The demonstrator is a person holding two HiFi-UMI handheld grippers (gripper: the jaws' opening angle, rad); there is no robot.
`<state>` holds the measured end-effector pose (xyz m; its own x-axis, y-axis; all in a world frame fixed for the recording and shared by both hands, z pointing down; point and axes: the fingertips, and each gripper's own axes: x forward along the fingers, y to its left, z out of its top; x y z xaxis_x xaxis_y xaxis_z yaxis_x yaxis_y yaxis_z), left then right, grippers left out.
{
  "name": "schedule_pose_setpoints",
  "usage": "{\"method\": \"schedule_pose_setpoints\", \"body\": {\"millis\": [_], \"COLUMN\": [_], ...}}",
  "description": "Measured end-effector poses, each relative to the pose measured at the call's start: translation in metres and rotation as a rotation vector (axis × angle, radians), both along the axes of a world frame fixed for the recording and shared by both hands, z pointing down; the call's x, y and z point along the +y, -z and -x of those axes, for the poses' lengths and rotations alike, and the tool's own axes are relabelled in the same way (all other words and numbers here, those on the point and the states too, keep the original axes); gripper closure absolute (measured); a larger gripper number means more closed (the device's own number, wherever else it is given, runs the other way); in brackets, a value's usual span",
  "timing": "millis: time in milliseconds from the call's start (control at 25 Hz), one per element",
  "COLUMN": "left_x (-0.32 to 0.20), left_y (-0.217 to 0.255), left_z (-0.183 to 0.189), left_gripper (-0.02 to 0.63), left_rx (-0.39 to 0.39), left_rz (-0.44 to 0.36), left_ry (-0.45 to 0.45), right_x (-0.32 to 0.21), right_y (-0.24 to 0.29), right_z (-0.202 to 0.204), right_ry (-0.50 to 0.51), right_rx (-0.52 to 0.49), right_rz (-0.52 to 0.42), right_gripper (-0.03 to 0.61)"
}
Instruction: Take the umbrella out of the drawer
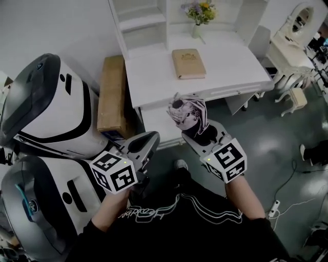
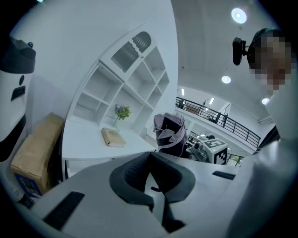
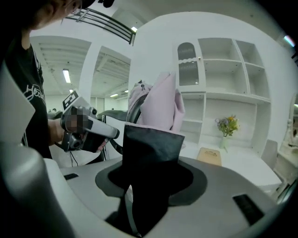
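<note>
Right hand-held gripper (image 1: 199, 134): pinching the folded umbrella (image 1: 188, 113) by its black-sleeved lower end; the lilac canopy sticks out past the jaw tips.
Left hand-held gripper (image 1: 147, 142): jaws pressed together with nothing between them; beside the right one and apart from the umbrella.
Umbrella's place: in the right jaws, in the air, seemingly clear of the open drawer (image 1: 154, 128), which lies just beyond the jaw tips under the tabletop (image 1: 225, 61) edge.
Step in hand: lifting out, judged nearly done.
Doing it well: grip the sleeve firmly, since fabric may slip. Bring the load toward the body, away from the tabletop edge. Hold the left hand-held gripper out of the path, or ready under the free end.
Count: one umbrella, one drawer, two hand-held grippers, one book (image 1: 188, 63), one vase of flowers (image 1: 199, 13), one cardboard box (image 1: 113, 92).
</note>
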<state>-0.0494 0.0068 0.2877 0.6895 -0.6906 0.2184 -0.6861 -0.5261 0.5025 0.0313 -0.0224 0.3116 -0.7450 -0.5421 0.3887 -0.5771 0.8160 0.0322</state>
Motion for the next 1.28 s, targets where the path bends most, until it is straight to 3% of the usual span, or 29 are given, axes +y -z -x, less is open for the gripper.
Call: {"method": "schedule_pose_setpoints", "body": {"millis": [280, 400, 720, 1280], "left_x": [0.014, 0.02, 0.018, 0.009], "left_y": [0.028, 0.037, 0.037, 0.023], "left_z": [-0.018, -0.024, -0.028, -0.028], "left_gripper": [0.594, 0.594, 0.594, 0.594], "left_rx": [-0.019, -0.024, -0.035, -0.022], "left_rz": [-0.045, -0.065, -0.072, -0.042], "left_ry": [-0.042, -0.052, -0.062, -0.071], "right_x": [0.016, 0.022, 0.029, 0.023], "right_y": [0.032, 0.046, 0.049, 0.026], "right_z": [-0.021, -0.023, -0.026, -0.029], "right_ry": [-0.038, -0.034, -0.044, -0.068], "right_rx": [-0.193, -0.224, -0.209, -0.202], "right_rz": [0.062, 0.03, 0.0, 0.052], "right_gripper": [0.362, 0.362, 0.362, 0.362]}}
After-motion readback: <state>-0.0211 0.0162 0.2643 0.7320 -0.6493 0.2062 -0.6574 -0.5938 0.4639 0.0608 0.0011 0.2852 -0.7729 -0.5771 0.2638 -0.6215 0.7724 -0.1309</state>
